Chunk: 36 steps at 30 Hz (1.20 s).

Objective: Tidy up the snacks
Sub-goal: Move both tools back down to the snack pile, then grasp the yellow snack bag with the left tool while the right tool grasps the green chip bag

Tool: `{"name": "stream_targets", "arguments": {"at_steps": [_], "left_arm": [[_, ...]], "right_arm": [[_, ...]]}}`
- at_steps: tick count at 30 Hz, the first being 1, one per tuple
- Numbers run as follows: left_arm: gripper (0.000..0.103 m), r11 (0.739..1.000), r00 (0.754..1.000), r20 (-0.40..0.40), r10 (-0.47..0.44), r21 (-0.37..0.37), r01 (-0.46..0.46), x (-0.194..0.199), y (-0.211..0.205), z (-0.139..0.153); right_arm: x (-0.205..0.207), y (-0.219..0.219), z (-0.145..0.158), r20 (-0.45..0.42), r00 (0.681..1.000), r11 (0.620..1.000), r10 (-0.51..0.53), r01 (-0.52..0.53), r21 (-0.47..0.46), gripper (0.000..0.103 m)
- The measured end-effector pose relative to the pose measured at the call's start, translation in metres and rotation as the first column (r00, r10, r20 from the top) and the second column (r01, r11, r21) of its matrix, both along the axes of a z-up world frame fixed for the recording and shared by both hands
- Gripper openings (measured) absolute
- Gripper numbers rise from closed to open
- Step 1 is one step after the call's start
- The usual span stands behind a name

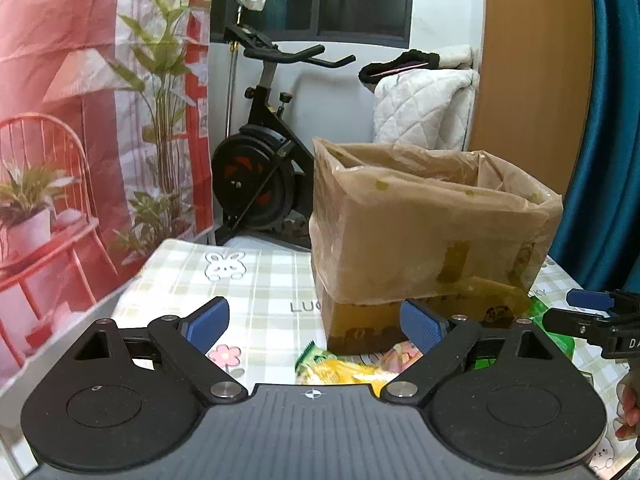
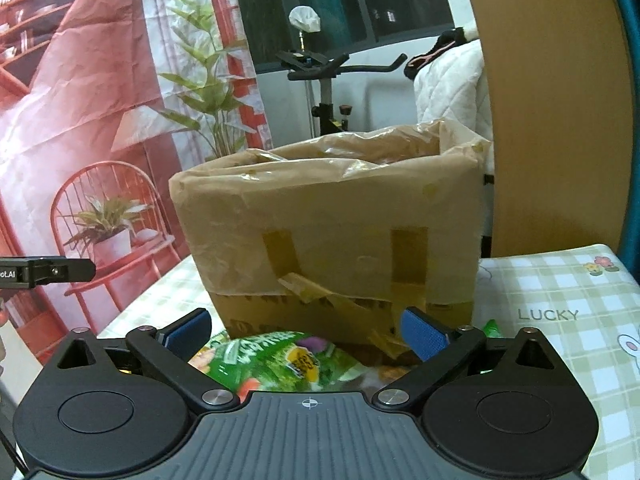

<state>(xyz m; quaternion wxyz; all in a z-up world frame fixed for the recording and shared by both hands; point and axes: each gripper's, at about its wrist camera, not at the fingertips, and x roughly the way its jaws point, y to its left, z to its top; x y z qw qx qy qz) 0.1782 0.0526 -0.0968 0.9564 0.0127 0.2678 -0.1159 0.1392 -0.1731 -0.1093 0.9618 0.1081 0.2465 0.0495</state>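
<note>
The jaws of both grippers are spread wide and hold nothing. Below and between the jaws of the right gripper (image 2: pixel 307 330) lies a green snack bag (image 2: pixel 280 360), flat on the counter (image 2: pixel 560 292), just in front of the lined cardboard box (image 2: pixel 328 224). Between the jaws of the left gripper (image 1: pixel 316 320) lies a yellow snack packet (image 1: pixel 340 370), also near the box. Both packs look light, crinkly and slippery, their contents likely crushable; a gentle pinch at a sealed edge seems safest.

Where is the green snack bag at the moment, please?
In the right wrist view, the green snack bag lies on the checked tablecloth between the open right gripper's fingers, just before the plastic-lined cardboard box.
</note>
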Motion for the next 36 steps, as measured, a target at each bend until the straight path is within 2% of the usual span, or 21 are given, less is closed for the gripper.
{"name": "stream_targets", "arguments": {"at_steps": [5,12,16,20,23,26,28,30,31,32,36], "left_arm": [[0.093,1.0,1.0,-0.016,0.006,-0.019,-0.006,-0.006,-0.001,-0.014],[0.092,0.999,0.999,-0.041,0.021,-0.039,-0.022,-0.008,-0.005,-0.026],[0.091,0.998,0.999,-0.049,0.022,-0.051,-0.024,-0.009,-0.009,-0.031],[0.091,0.999,0.998,-0.066,0.019,-0.037,-0.022,-0.009,-0.012,-0.037],[0.091,0.998,0.996,-0.085,0.037,-0.042,-0.041,-0.007,-0.006,-0.039],[0.091,0.991,0.989,-0.124,0.078,-0.096,-0.091,-0.001,0.01,-0.04],[0.09,0.984,0.983,-0.148,0.113,-0.122,-0.131,0.005,0.02,-0.041],[0.09,0.976,0.976,-0.163,0.141,-0.144,-0.165,0.011,0.026,-0.041],[0.09,0.971,0.974,-0.17,0.153,-0.157,-0.18,0.016,0.03,-0.041],[0.09,0.966,0.971,-0.176,0.164,-0.171,-0.195,0.02,0.032,-0.041],[0.09,0.961,0.963,-0.208,0.172,-0.181,-0.21,0.044,0.025,-0.047]], "right_arm": [[-0.009,-0.025,-0.005,-0.013,0.998,0.997,-0.057,0.056,-0.043,0.099],[-0.014,-0.07,-0.03,-0.084,0.978,0.981,-0.191,0.188,-0.04,0.096],[-0.004,-0.071,-0.049,-0.154,0.978,0.982,-0.14,0.117,-0.151,0.096],[0.009,-0.058,-0.069,-0.197,0.979,0.953,-0.046,-0.016,-0.301,0.099],[0.022,-0.061,-0.076,-0.21,0.976,0.95,-0.063,-0.007,-0.313,0.099],[0.035,-0.067,-0.085,-0.236,0.97,0.96,-0.06,-0.009,-0.279,0.1],[0.039,-0.069,-0.092,-0.266,0.963,0.965,-0.047,-0.025,-0.262,0.087],[0.038,-0.068,-0.095,-0.26,0.964,0.964,-0.064,-0.008,-0.265,0.082],[0.036,-0.068,-0.095,-0.251,0.965,0.966,-0.072,0.005,-0.26,0.071],[0.034,-0.069,-0.096,-0.243,0.967,0.965,-0.074,0.009,-0.261,0.067],[0.028,-0.071,-0.096,-0.235,0.969,0.974,-0.075,0.021,-0.227,0.065]]}}
